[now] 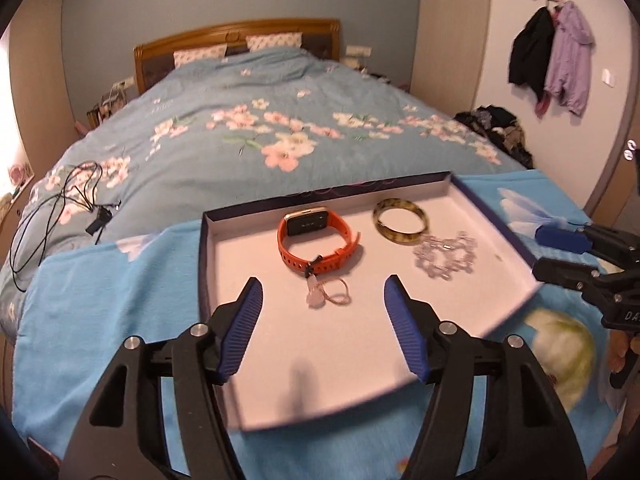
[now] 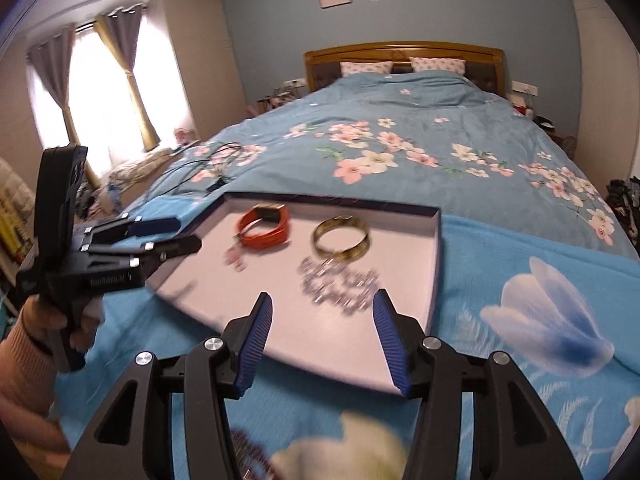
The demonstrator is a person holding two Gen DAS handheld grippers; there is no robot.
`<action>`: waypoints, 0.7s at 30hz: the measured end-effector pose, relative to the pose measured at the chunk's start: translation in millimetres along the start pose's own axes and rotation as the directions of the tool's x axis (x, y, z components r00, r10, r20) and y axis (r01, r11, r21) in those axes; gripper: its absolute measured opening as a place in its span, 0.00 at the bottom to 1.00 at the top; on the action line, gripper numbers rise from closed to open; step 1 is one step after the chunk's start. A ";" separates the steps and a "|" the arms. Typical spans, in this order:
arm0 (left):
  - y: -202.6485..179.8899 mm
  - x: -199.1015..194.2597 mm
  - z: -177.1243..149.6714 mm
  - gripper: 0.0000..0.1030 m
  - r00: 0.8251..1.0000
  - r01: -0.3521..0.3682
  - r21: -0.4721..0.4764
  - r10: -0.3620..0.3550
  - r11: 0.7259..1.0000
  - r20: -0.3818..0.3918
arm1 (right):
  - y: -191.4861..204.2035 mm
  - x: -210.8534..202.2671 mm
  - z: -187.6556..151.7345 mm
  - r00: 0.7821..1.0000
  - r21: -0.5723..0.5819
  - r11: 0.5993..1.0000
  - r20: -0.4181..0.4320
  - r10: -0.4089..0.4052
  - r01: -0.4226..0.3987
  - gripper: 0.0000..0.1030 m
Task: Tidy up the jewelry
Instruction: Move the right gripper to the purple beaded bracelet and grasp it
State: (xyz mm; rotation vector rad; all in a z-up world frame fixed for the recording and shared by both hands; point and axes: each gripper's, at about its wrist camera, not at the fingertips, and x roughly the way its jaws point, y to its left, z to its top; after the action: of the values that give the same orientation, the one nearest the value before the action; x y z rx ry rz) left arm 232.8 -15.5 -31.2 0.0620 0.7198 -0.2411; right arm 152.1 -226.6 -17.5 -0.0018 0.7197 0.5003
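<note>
You are holding your left gripper and right gripper level, fingers spread wide, gripping nothing.

In the right wrist view, motion blur smeared the bead bracelet into streaks, so its single beads could not be told, and the small pink charm beside the orange watch was only a smudge. The watch's screen was too blurred to read. The left gripper was seen side-on there, its far finger partly hidden behind the near one. In the left wrist view, the right gripper was cut off by the picture's edge.
</note>
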 end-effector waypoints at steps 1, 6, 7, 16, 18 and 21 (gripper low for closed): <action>0.6 -8.2 -4.2 0.61 1.000 0.002 0.003 -0.002 1.000 0.007 | 3.1 -3.7 -4.3 1.000 -0.011 1.000 -0.004 0.004 -0.004 0.48; -2.8 -40.6 -33.7 0.61 0.999 0.032 0.026 -0.032 0.999 0.015 | 16.0 -16.7 -32.7 0.998 -0.051 0.998 -0.058 0.021 -0.024 0.41; -4.0 -44.8 -40.0 0.61 0.999 0.037 0.027 -0.037 0.999 0.012 | 17.5 -18.0 -37.8 0.997 -0.054 0.998 -0.071 0.025 -0.029 0.39; -7.9 -64.0 -85.1 0.61 0.998 0.052 0.030 -0.051 0.998 -0.023 | 21.1 -20.8 -73.2 0.989 -0.018 0.999 -0.144 0.042 -0.045 0.30; -7.1 -65.8 -92.2 0.61 0.998 0.055 0.021 -0.054 0.998 -0.031 | 20.9 -20.5 -76.9 0.987 -0.005 0.999 -0.151 0.052 -0.053 0.24; -8.1 -65.1 -99.2 0.61 0.998 0.055 0.020 -0.054 0.998 -0.042 | 20.2 -18.7 -80.6 0.986 0.002 0.999 -0.162 0.049 -0.049 0.20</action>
State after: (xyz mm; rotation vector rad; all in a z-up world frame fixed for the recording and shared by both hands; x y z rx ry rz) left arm 119.6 3.3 -62.7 0.0672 0.7606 -0.3002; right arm 80.4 -230.7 -63.3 -0.0267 0.8803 0.5526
